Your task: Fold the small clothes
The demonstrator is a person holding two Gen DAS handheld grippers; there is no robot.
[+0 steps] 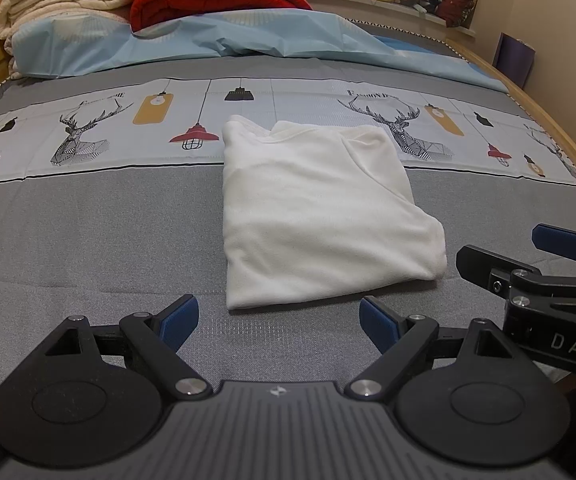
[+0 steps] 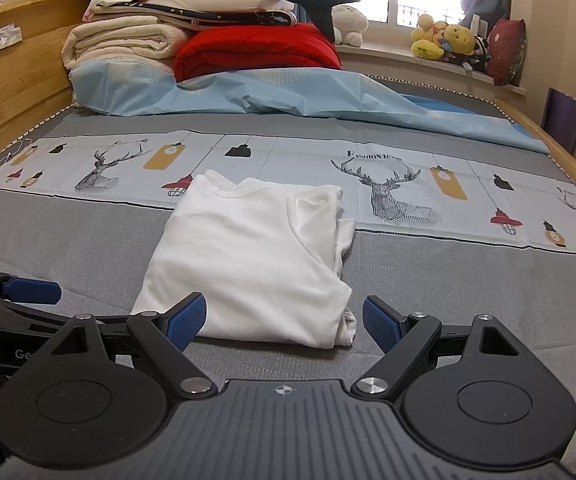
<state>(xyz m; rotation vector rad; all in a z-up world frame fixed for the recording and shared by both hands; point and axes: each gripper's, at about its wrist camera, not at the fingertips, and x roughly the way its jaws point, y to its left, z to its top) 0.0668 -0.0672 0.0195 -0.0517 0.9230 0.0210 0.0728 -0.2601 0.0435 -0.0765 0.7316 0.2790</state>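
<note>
1. Left claw [image 1: 279,322]: jaws spread wide, nothing between the blue pads [image 1: 178,322], poised low over the bed [image 1: 87,240].
2. Right claw [image 2: 283,322]: likewise wide and empty; seen from the left wrist view as a dark body off to the right of the left claw.
3. White garment [image 1: 320,208]: lying on the grey bedsheet directly ahead of both claws, folded into a rough rectangle, near hem just beyond the left claw's pad tips. In the right wrist view the near edge [image 2: 247,328] sits between the right claw's pads, apparently just past them; contact cannot be confirmed.
4. Folded-in layers bunched along the side right of the right claw; neckline at the far end.
5. Handling, judged: thin knit cloth, light, limp, no stiffness; likely to sag and unfold if lifted by one layer; not fragile, modest slip against the sheet.
6. Recommended hold, judged: near corners of the hem, one per claw, pinching all stacked layers together; right corner thicker, so a fuller bite advised there.
7. Risk, judged: catching the bedsheet along with the cloth.
</note>
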